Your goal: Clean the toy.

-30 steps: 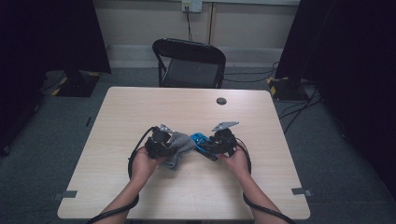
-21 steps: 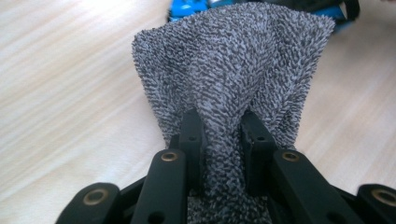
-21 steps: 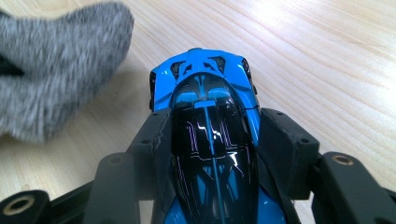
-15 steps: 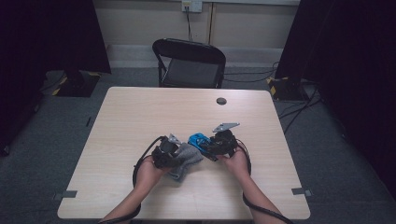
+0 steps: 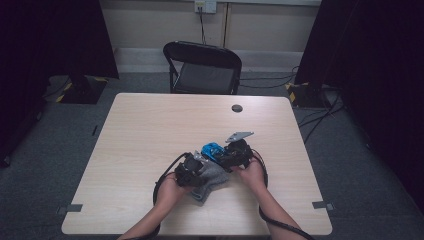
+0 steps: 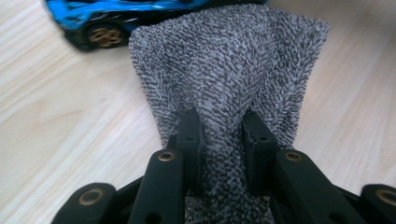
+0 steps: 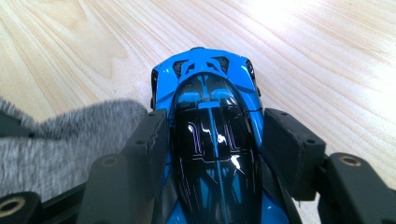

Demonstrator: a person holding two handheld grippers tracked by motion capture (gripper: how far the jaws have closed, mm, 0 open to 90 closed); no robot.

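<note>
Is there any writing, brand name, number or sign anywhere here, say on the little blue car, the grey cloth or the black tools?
No readable text anywhere.
Toy car: blue and black paintwork, no lettering or number visible.
Grey cloth: plain nubbly weave, no label showing.
Left tool and right tool: bare black jaws, no marking.
Table: plain wood grain.

Two black handheld grippers, left gripper [image 5: 192, 169] and right gripper [image 5: 235, 154], brass-ringed pivot holes seen along black jaw links, small screw holes in the pads, a grey three-cornered plate [image 5: 239, 136] mounted on the right, black cables [image 5: 161, 180] looped behind, forearms left bare
</note>
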